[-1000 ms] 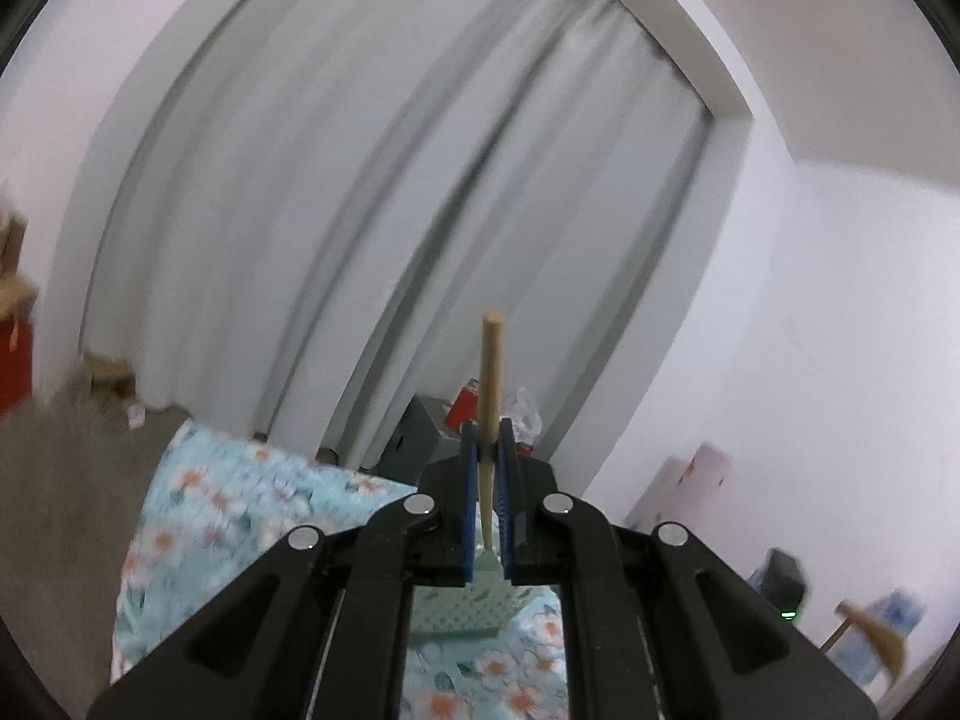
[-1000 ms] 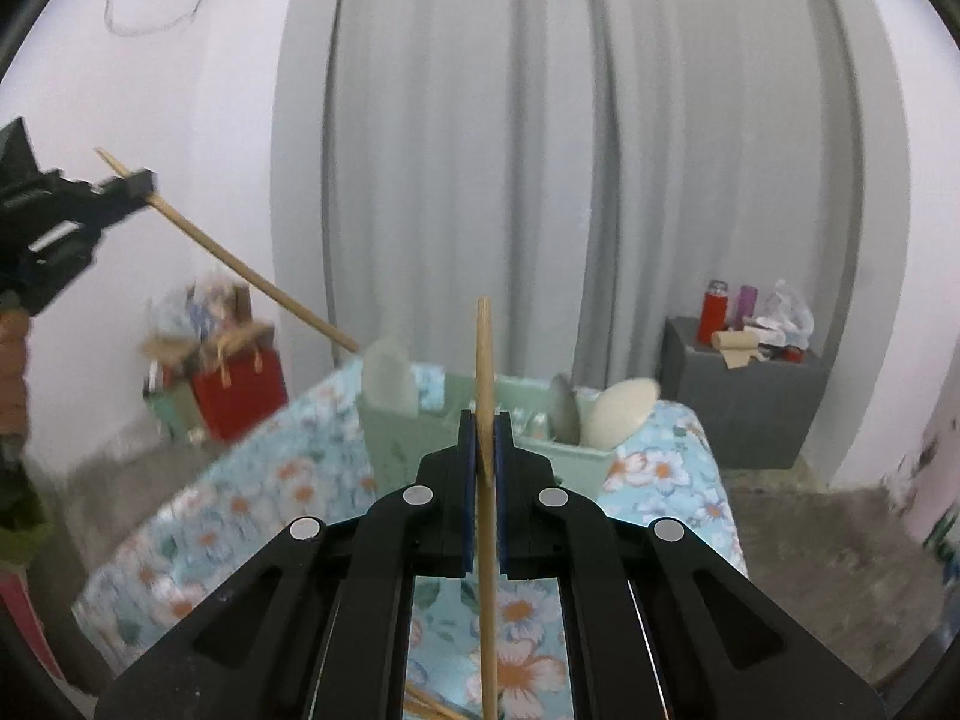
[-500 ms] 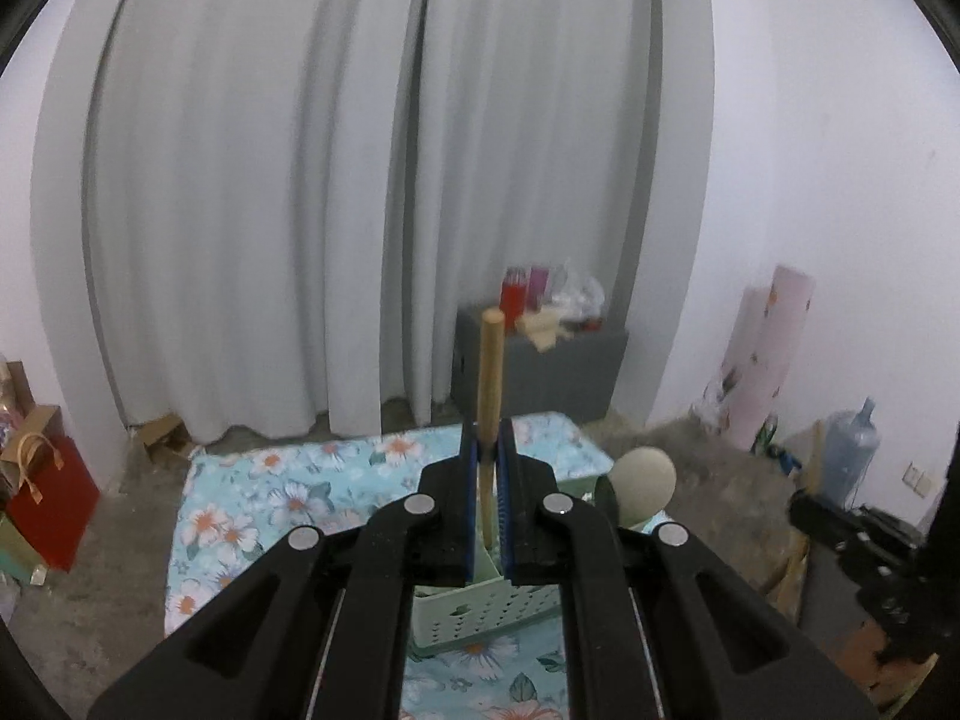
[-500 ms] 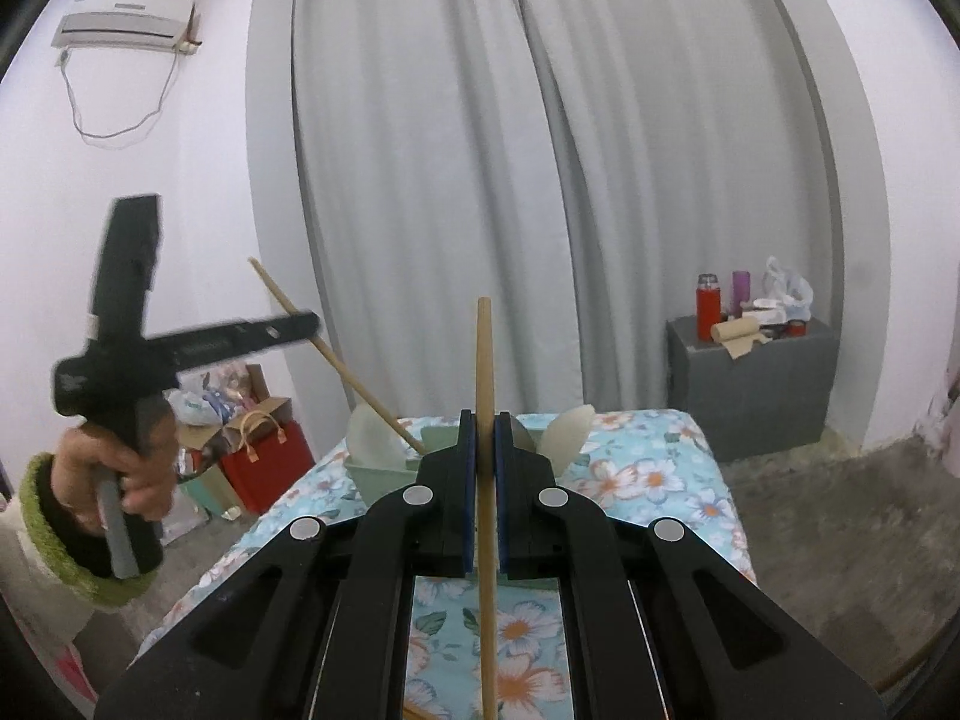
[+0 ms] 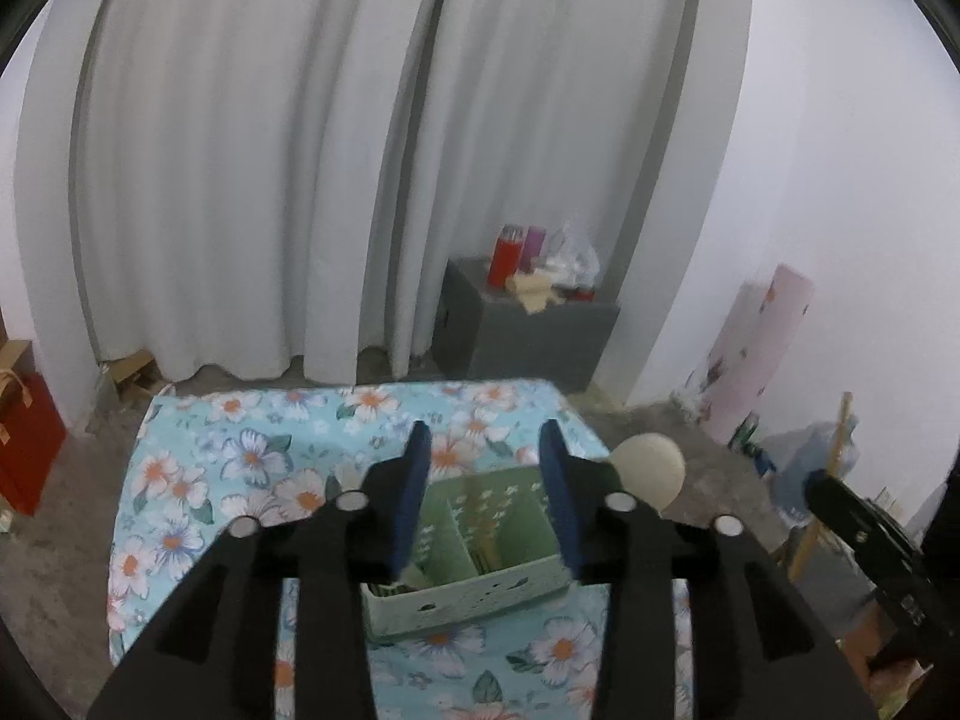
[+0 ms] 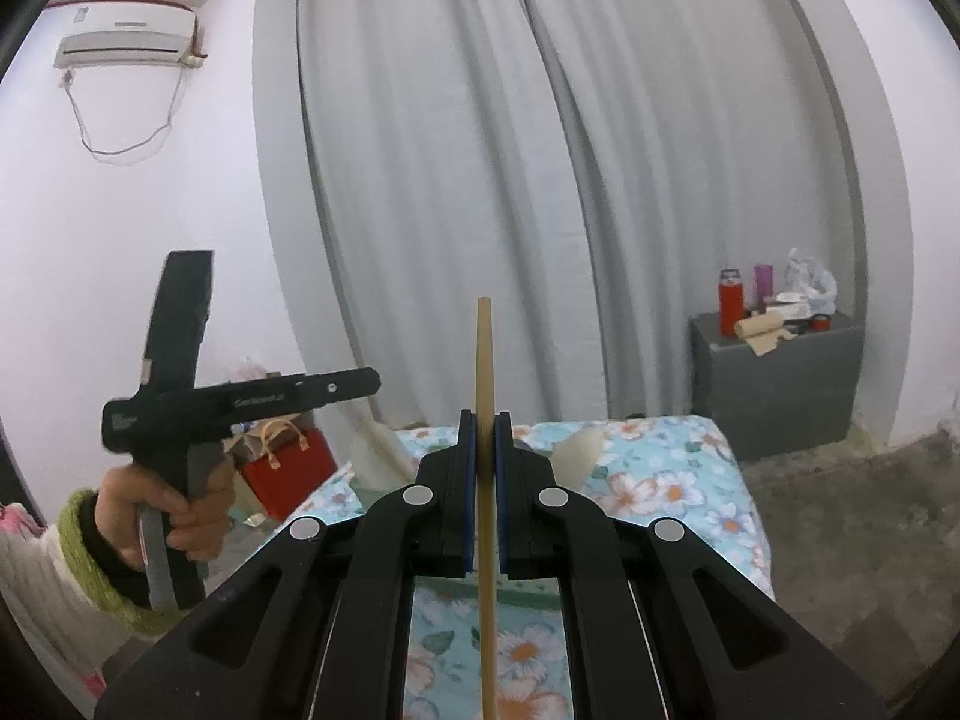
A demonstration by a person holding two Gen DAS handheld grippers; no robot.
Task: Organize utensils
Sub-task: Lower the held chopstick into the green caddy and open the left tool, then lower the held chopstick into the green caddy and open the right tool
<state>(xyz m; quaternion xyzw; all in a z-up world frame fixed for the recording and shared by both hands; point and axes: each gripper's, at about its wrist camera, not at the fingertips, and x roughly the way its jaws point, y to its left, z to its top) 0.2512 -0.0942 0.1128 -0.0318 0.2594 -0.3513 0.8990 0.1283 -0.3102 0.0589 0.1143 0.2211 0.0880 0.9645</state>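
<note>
My left gripper (image 5: 485, 444) is open and empty, held above a green divided utensil caddy (image 5: 474, 564) on the flowered tablecloth (image 5: 252, 462). A thin wooden stick (image 5: 480, 516) stands in the caddy's middle section. A pale spoon bowl (image 5: 651, 471) sticks up at the caddy's right side. My right gripper (image 6: 485, 429) is shut on an upright wooden chopstick (image 6: 485, 360). The left gripper also shows in the right wrist view (image 6: 360, 387), held in a hand at the left. Pale spoon bowls (image 6: 576, 450) peek out behind my right gripper; the caddy is hidden there.
The table with the flowered cloth (image 6: 666, 480) stands before grey curtains (image 5: 270, 180). A dark grey cabinet (image 5: 528, 330) with a red bottle (image 5: 504, 255) stands at the back right. A red bag (image 6: 288, 471) sits on the floor at the left.
My left gripper has opened and let go of its wooden stick, which now stands in the caddy. My right gripper still holds its chopstick upright.
</note>
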